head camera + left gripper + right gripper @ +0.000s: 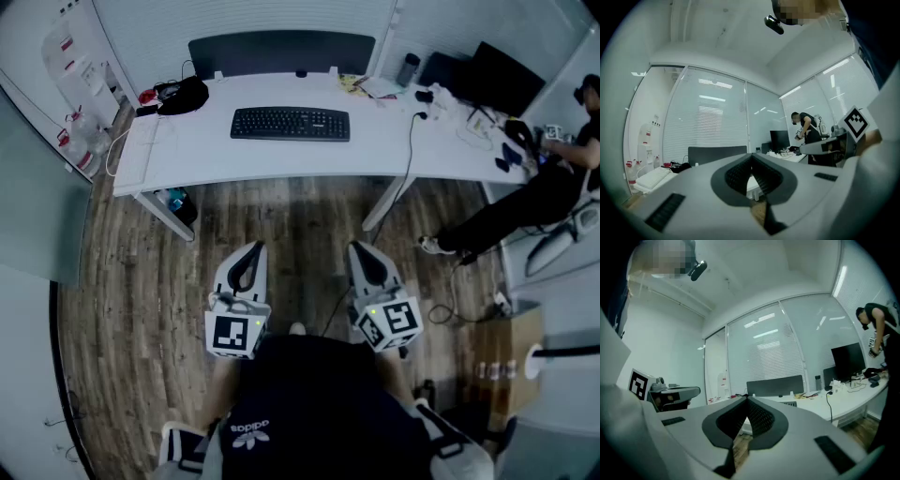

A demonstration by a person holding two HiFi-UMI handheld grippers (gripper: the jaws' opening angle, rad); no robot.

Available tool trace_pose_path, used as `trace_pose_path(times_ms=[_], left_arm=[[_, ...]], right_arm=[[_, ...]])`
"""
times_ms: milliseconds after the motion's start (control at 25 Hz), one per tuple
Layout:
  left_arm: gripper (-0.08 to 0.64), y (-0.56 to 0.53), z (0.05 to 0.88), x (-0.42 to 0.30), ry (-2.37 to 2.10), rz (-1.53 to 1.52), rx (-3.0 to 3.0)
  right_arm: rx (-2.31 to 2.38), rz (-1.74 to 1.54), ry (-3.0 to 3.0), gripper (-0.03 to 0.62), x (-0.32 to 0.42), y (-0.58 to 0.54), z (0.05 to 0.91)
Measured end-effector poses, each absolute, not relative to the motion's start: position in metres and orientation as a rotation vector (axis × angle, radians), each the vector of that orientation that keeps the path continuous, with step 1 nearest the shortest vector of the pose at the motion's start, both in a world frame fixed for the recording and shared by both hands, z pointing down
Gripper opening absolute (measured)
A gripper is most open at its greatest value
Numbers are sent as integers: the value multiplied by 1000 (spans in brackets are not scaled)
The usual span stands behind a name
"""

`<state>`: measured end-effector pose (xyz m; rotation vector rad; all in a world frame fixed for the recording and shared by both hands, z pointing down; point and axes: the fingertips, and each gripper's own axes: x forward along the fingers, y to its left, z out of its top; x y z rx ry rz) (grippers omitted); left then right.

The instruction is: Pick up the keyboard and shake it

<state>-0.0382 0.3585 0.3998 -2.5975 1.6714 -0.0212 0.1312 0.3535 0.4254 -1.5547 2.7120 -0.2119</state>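
The black keyboard [291,124] lies flat near the middle of the white desk [206,150]. Both grippers hang over the wood floor, close to my body and well short of the desk's front edge. My left gripper [250,249] points toward the desk with its jaws shut and nothing between them; its own view shows the pads meeting at the tip [751,158]. My right gripper [362,249] stands beside it, likewise shut and empty [746,398]. In the right gripper view a sliver of the keyboard [790,403] shows just past the jaws.
A dark partition panel [281,52] stands behind the desk. A black bag [184,95] lies at its left end, and a monitor [506,75] and clutter at its right. A cable [408,159] hangs off the front. A person [553,183] works at the right; a cardboard box [511,361] stands nearby.
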Motion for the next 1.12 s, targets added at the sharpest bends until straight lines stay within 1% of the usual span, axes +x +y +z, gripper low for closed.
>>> trace_pose_path(times_ms=[520, 800, 1120], left_arm=[[5, 368, 401, -35, 1670, -17, -2604], [5, 371, 401, -35, 1665, -2, -2620], [5, 344, 409, -34, 1643, -7, -2666]], right_arm=[[-1535, -164, 2730, 5, 130, 364, 421], [-1538, -203, 2672, 5, 134, 368, 422], [-1582, -220, 2678, 5, 131, 349, 431]])
